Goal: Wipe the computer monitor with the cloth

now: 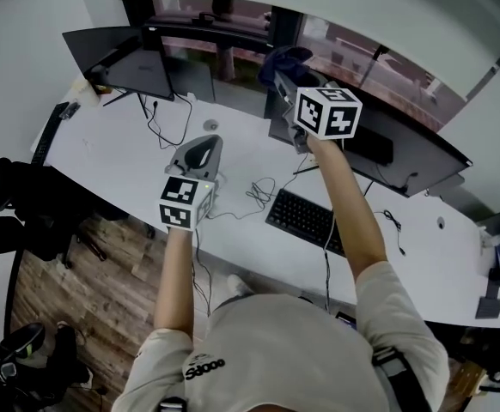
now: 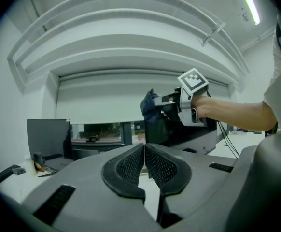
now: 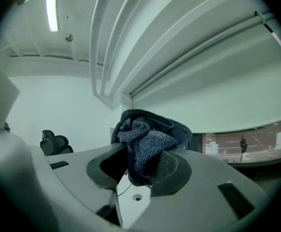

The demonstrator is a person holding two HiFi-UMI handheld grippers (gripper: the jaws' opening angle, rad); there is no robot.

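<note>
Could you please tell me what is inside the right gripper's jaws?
A bunched dark blue knitted cloth is clamped in the right gripper. Its pinched lower part is hidden between the jaws.

A long white desk curves along a low strip of window with reddish surfaces showing outside. In front of the desk lies a wood-plank floor, and a black office chair stands near the desk's left end. A pale roller blind hangs above the window. The walls are plain white, and a tube light glows on the ribbed ceiling.
</note>
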